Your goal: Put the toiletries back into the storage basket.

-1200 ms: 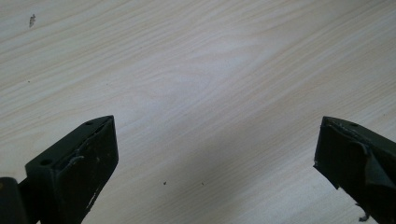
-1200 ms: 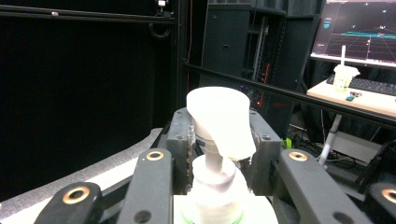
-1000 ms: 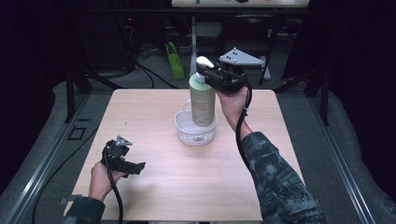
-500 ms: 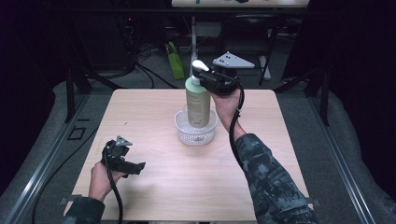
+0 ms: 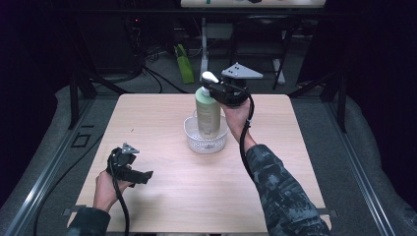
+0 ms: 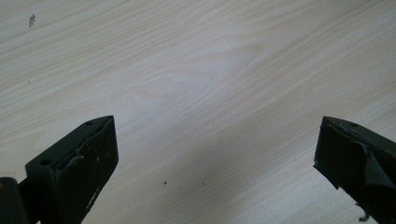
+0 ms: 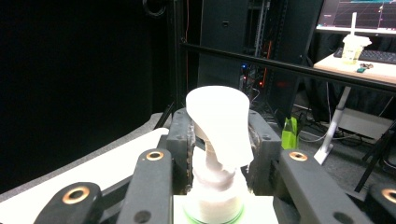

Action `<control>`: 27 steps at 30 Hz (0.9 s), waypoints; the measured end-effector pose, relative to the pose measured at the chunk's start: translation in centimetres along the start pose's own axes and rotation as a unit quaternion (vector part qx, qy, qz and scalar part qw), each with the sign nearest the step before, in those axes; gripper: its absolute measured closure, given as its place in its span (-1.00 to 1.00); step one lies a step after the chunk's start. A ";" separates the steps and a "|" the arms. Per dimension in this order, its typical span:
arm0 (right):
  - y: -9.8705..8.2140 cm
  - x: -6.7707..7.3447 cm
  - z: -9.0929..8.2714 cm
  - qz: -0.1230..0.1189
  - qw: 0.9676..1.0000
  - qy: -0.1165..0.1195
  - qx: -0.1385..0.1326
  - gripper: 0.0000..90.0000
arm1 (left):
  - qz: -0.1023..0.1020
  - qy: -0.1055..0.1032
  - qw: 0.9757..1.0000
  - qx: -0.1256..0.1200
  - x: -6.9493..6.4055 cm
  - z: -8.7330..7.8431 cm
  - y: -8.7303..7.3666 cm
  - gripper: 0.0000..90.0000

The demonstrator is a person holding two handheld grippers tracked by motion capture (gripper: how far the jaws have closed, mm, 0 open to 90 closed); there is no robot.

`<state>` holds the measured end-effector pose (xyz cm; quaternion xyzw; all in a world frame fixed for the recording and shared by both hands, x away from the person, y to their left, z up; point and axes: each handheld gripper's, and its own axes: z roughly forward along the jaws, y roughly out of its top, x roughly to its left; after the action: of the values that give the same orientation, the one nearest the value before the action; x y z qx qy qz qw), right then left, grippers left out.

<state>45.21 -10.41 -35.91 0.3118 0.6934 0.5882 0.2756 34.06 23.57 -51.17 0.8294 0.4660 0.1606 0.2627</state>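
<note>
A pale green pump bottle (image 5: 208,113) with a white pump head (image 5: 209,77) stands upright with its lower end inside a clear plastic bowl (image 5: 205,141) at mid-table. My right gripper (image 5: 214,87) is shut on the bottle's neck just under the pump head; in the right gripper view the white pump (image 7: 219,123) rises between the two black jaws. My left gripper (image 5: 140,175) rests low near the table's front left, jaws wide apart over bare wood, with its fingers (image 6: 77,165) holding nothing.
The light wooden table (image 5: 295,147) has free room on all sides of the bowl. Beyond its far edge stand a green object (image 5: 184,64), cables and dark equipment racks. A desk with a monitor (image 7: 359,18) lies farther back.
My right gripper has lowered the bottle, so its base has sunk deeper into the bowl. The left gripper has stayed put.
</note>
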 end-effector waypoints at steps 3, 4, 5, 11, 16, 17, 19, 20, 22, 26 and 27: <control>-0.4 0.0 0.1 0.001 1.000 0.001 0.004 0.50 | 0.000 0.000 1.000 0.000 0.0 0.0 0.0 -1.00; -0.5 0.0 0.1 0.001 1.000 0.002 0.004 0.50 | 0.000 0.000 1.000 0.000 0.0 0.0 0.0 -1.00; -0.7 0.0 0.1 0.001 1.000 0.003 0.004 0.50 | 0.000 0.000 1.000 0.000 0.0 0.0 0.0 -1.00; -1.5 0.1 0.3 0.002 1.000 0.003 0.011 0.50 | 0.000 0.001 1.000 0.000 0.0 0.0 0.0 -1.00; -2.0 0.1 0.4 0.001 1.000 0.004 0.015 0.50 | 0.000 0.000 1.000 0.000 0.0 0.0 0.0 -1.00; -2.1 0.1 0.4 0.000 1.000 0.004 0.015 0.50 | 0.000 0.000 1.000 0.000 0.0 0.0 0.0 -1.00; -2.4 0.2 0.5 0.001 1.000 0.005 0.017 0.50 | 0.001 0.000 1.000 0.000 0.0 0.0 0.0 -1.00; -2.5 0.2 0.6 0.002 1.000 0.005 0.018 0.50 | 0.001 0.001 1.000 -0.001 0.0 0.0 0.0 -1.00; -2.6 0.3 0.7 0.000 1.000 0.006 0.019 0.50 | 0.001 0.000 1.000 0.000 0.0 0.0 0.0 -1.00; -2.9 0.4 0.8 0.000 1.000 0.007 0.021 0.50 | 0.000 0.000 1.000 0.000 0.0 0.0 0.0 -1.00; -3.0 0.4 0.9 -0.002 1.000 0.008 0.021 0.50 | 0.001 0.000 1.000 0.000 0.0 0.0 0.0 -1.00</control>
<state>45.25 -9.89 -38.97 0.3118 0.7085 0.5752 0.2646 34.07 23.57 -51.18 0.8298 0.4654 0.1612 0.2625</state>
